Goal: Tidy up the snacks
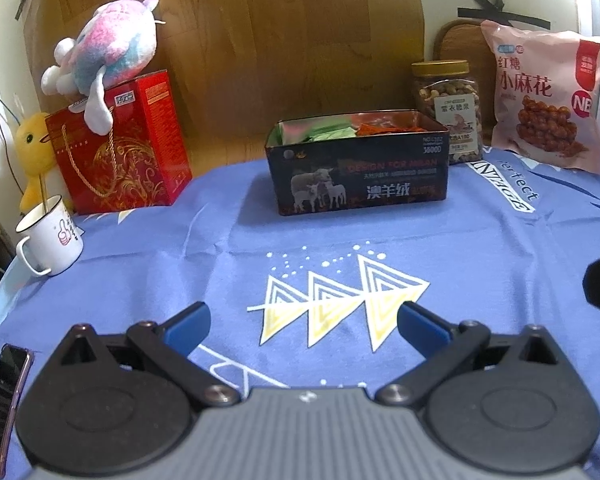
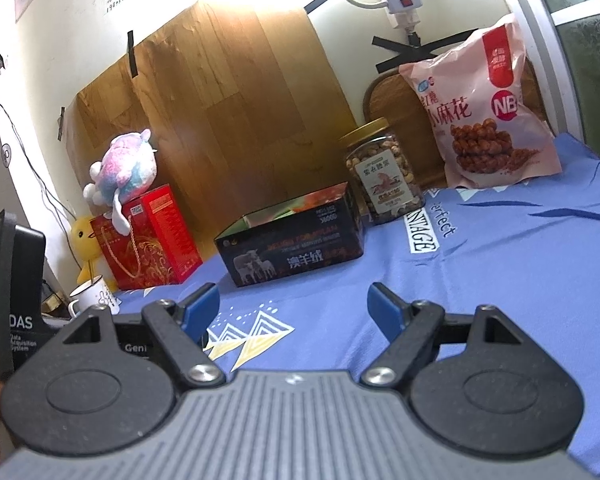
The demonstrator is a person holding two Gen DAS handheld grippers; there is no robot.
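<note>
A black tin box [image 1: 360,184] printed with sheep stands open at the table's middle back, holding green and orange snack packets [image 1: 340,131]; it also shows in the right wrist view [image 2: 296,248]. A clear jar of nuts [image 1: 452,112] with a gold lid stands right of it, also in the right wrist view [image 2: 384,172]. A pink bag of fried twists [image 1: 548,100] leans at the far right, and shows in the right wrist view [image 2: 480,108]. My left gripper [image 1: 304,320] is open and empty, low over the blue cloth. My right gripper [image 2: 294,308] is open and empty, well short of the tin.
A blue tablecloth [image 1: 480,264] covers the table. A red gift box [image 1: 128,144] with a plush toy [image 1: 108,48] on top and a yellow duck toy [image 1: 34,148] stand at back left. A white mug [image 1: 52,240] and a phone [image 1: 4,396] lie at the left edge.
</note>
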